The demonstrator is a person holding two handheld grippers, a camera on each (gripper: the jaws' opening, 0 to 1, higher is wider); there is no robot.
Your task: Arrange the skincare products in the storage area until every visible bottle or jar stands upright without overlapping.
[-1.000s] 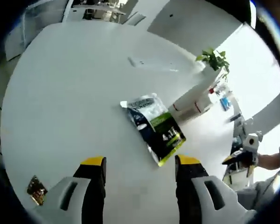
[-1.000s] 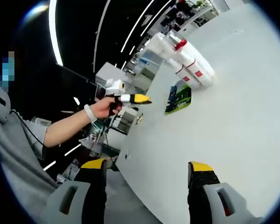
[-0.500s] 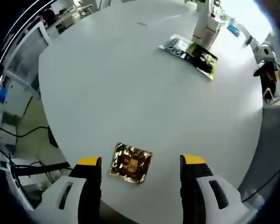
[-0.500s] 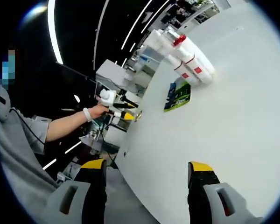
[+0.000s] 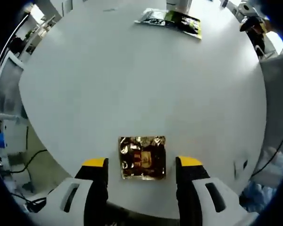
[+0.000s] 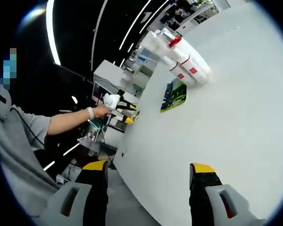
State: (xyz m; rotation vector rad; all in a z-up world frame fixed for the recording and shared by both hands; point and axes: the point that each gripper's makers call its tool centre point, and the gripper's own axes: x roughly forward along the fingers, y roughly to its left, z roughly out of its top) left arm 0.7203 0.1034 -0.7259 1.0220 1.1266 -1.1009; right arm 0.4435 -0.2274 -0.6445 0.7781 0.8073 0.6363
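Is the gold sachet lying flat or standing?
Flat: the gold sachet lies face-up on the table, between the open left tongs.

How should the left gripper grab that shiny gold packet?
The gold packet lies flat on the white table, near its edge, between the open left gripper jaws. It is probably best to come straight down and pinch its two side edges, since there's nothing raised to hold.

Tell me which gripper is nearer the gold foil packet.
Left. The left gripper hovers with its open jaws on either side of the gold foil packet at the table's edge. The right gripper is open over bare table, away from it.
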